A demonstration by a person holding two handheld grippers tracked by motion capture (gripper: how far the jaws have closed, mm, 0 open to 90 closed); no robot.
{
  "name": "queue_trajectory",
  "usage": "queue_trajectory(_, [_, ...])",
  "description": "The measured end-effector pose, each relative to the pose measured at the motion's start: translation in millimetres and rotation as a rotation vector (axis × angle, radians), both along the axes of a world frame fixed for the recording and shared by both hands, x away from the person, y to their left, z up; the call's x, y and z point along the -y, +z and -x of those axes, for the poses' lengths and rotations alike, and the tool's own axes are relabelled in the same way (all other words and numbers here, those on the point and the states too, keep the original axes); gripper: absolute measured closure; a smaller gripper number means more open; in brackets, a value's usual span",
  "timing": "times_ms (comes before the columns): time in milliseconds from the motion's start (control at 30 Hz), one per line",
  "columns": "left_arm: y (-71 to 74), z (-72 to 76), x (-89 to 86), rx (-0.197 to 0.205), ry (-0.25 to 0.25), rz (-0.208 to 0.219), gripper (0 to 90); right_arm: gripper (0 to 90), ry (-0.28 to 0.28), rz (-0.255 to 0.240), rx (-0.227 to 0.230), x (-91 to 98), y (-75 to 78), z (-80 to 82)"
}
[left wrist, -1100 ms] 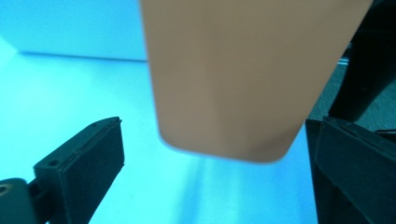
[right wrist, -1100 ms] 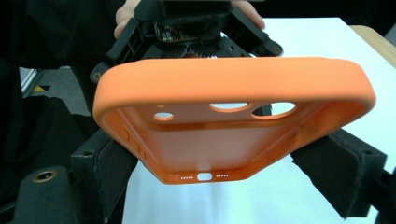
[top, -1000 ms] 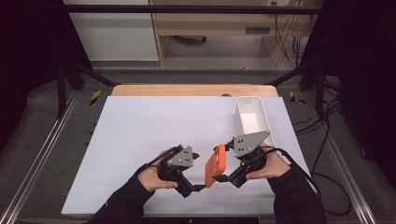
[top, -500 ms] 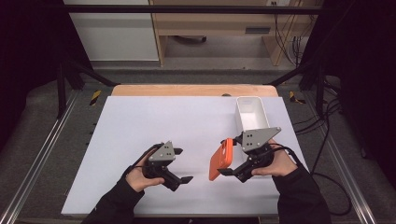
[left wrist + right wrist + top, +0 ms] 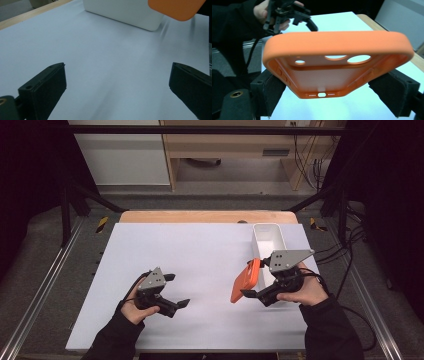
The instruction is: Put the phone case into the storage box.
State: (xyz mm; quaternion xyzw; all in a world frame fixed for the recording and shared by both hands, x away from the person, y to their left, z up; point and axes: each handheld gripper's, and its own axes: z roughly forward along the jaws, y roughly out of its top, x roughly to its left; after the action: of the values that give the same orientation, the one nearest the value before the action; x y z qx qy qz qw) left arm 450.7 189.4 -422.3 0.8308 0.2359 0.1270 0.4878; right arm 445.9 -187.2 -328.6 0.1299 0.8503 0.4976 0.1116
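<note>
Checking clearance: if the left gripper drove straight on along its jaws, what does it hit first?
Probably the white bin, after bare table; the orange phone case sits off to one side. Depth is uncertain.

Left tool (image 5: pixel 179 290) agape, right tool (image 5: pixel 248 293) clamped.

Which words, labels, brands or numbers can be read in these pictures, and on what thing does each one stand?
None: no text can be read in any view.
The orange phone case has cut-out holes and no print.
The white bin is plain.
The grey plate on the right hand-held gripper has small dark holes and no writing.
The yellow-black marks beside the table are stripes, not letters.
</note>
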Motion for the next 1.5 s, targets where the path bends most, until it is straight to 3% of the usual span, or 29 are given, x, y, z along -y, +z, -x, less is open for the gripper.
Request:
queue_trajectory(400, [-6.1, -0.7, -37.7, 0.003, 0.116, 0.040, 0.8, 15.7, -0.138, -0.032, -0.001, 12.1, 9.1, -10.2])
queue_trajectory(967, [-14.8, 3.9, -77.0, 0.022, 0.219, 0.085, 0.8, 15.8, -0.355, -0.048, -0.003, 23.5, 20.7, -33.8])
queue_trajectory(1300, [-20.8, 3.2, -88.7, 0.021, 0.250, 0.098, 0.8, 15.8, -0.426, -0.031, 0.007, 21.7, 30.3, -46.8])
queue_trajectory(1500, [-22.4, 2.6, -91.1, 0.020, 0.255, 0.105, 0.8, 15.9, -0.496, -0.030, 0.010, 23.6, 35.0, -55.5])
